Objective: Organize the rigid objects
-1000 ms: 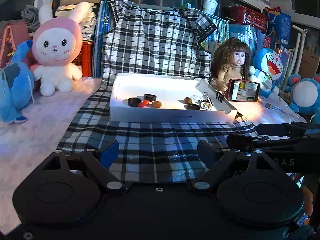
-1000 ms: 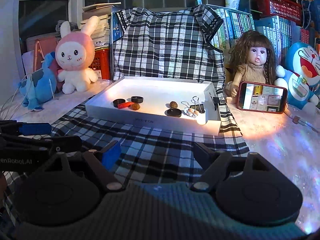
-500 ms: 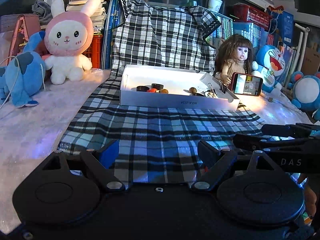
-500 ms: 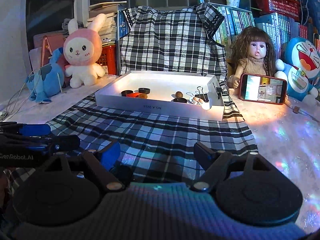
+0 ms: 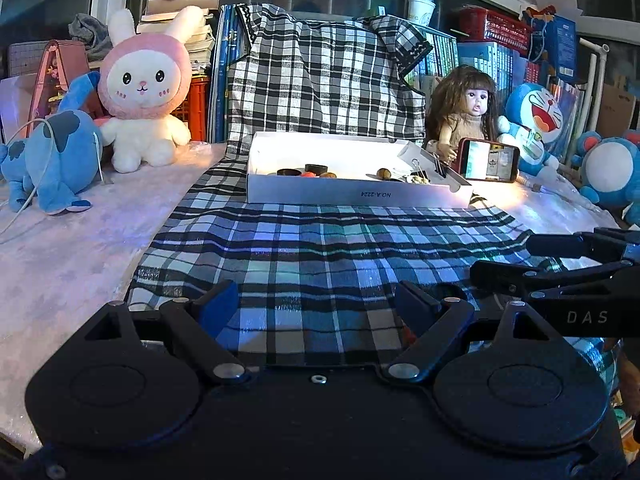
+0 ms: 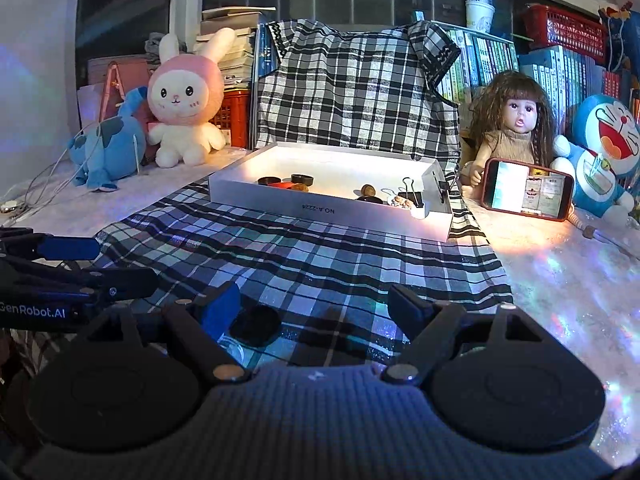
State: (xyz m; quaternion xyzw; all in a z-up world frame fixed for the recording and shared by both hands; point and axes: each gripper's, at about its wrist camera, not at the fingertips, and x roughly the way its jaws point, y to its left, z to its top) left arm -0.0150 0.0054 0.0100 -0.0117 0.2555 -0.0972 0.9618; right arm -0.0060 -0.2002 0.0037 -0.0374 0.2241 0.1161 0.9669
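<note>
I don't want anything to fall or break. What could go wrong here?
The phone leans on the doll beside the white box; a bump could tip it. The binder clips and nuts crowd one corner, so grabbing one might knock others. The checked cloth is wrinkled and could drag the box if a tool snags it.

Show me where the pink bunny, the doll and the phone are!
pink bunny (image 5: 142, 80): left wrist view, on its face.
doll (image 6: 520, 112): right wrist view, on its face.
phone (image 6: 526, 189): right wrist view, on its lit screen.
</note>
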